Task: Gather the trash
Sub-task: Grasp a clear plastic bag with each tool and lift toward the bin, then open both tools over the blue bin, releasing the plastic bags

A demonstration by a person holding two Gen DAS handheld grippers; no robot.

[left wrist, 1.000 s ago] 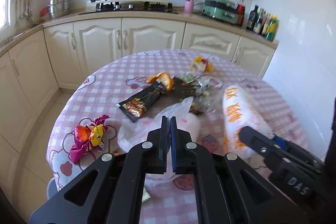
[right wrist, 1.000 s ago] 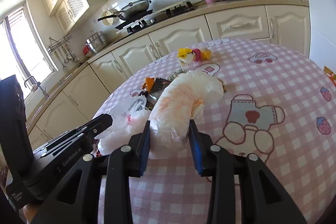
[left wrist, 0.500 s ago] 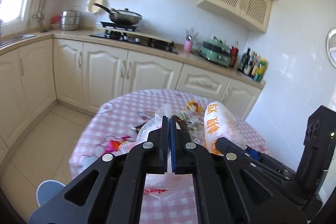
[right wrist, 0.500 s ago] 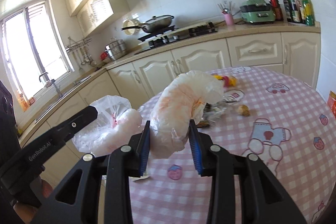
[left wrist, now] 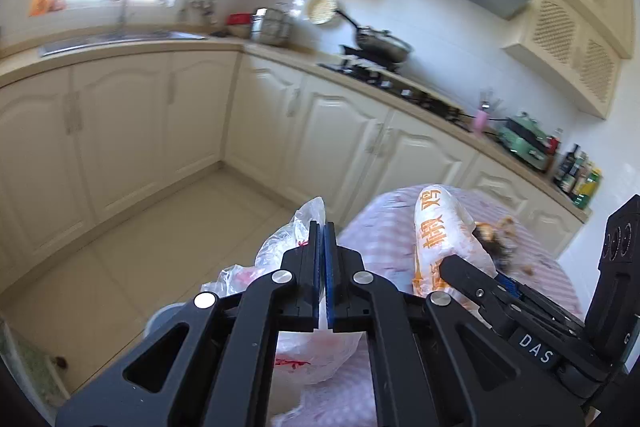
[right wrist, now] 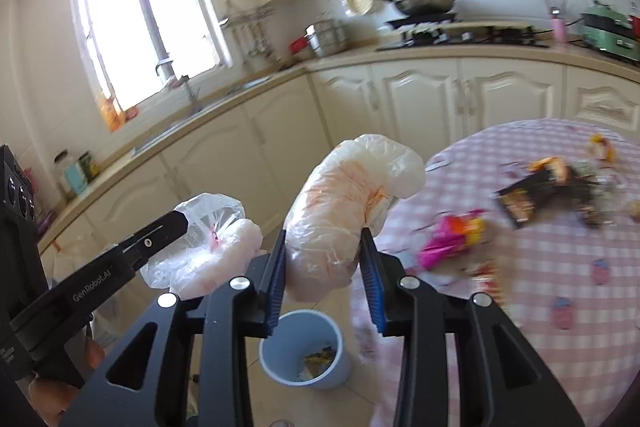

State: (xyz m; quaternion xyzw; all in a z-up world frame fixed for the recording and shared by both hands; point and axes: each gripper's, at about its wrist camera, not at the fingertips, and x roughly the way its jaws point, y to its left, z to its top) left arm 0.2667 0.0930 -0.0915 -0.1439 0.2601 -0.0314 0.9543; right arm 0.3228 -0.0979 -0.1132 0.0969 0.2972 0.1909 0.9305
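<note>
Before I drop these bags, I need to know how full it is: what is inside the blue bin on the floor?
The blue bin holds a few scraps of wrapper at the bottom, and it looks mostly empty. The right gripper and its bag cover part of its rim.

Both claws [left wrist: 322, 227] [right wrist: 323, 255] clamped, side by side

Both cams ride the grippers, tilted down past their fingers; both catch the checked table [right wrist: 560, 227], cabinets [left wrist: 340, 131] and stove [right wrist: 460, 35].
</note>
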